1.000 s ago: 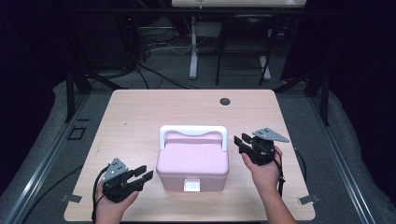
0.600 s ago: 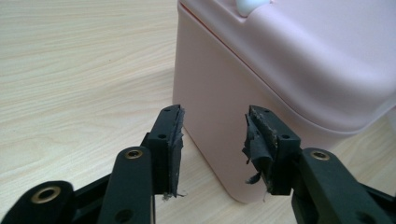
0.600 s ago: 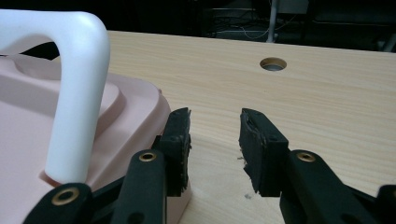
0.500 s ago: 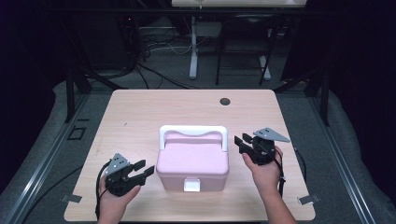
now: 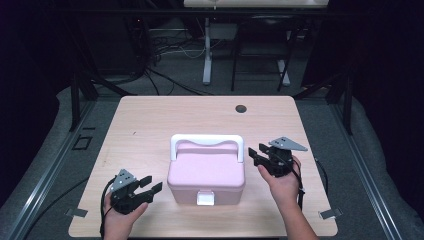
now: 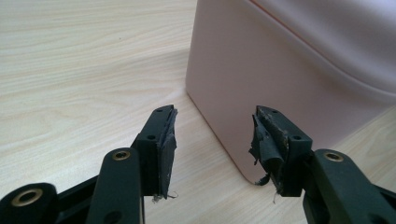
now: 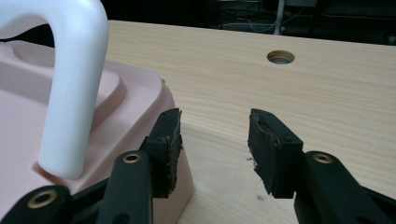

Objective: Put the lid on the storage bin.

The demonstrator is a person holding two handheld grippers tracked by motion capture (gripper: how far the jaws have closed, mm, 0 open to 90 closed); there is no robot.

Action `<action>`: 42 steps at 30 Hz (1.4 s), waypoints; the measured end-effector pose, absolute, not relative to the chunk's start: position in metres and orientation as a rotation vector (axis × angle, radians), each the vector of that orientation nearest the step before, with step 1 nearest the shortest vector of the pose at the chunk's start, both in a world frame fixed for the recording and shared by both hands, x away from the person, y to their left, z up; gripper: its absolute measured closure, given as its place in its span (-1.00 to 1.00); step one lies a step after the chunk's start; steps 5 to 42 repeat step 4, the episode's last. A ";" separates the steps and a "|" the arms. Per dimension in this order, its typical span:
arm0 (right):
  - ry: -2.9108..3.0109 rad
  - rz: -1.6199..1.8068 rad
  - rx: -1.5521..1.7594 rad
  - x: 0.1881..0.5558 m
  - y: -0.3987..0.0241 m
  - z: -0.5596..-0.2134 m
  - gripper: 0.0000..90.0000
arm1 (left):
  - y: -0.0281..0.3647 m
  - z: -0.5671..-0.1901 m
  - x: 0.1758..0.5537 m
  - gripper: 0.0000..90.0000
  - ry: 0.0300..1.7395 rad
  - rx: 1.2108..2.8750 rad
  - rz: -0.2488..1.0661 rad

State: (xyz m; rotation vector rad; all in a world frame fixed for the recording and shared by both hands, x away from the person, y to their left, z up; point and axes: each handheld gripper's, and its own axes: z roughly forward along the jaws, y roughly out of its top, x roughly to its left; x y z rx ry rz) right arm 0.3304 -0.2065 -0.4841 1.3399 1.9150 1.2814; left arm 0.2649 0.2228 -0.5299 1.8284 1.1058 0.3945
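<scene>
While both claws, left claw (image 5: 150,189) and right claw (image 5: 256,154), have just been opening, empty, beside the pink box (image 5: 206,172), its latch remains shut; nothing is begun.

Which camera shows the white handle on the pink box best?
The high view: the whole white handle arches over the pink box. The right gripper view shows one thick end of it close up; the left gripper view shows the box's side wall instead.

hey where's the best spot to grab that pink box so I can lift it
Probably the white handle: it stands upright over the lid of the pink box, a bar with open space beneath. Come from above with the right gripper, which is open and closest, jaws straddling the bar. The smooth body walls look too wide to pinch.
</scene>
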 end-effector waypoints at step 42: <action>1.913 1.286 1.336 0.330 -0.208 -0.483 0.16 | 0.223 -0.531 0.265 0.06 1.109 1.831 0.397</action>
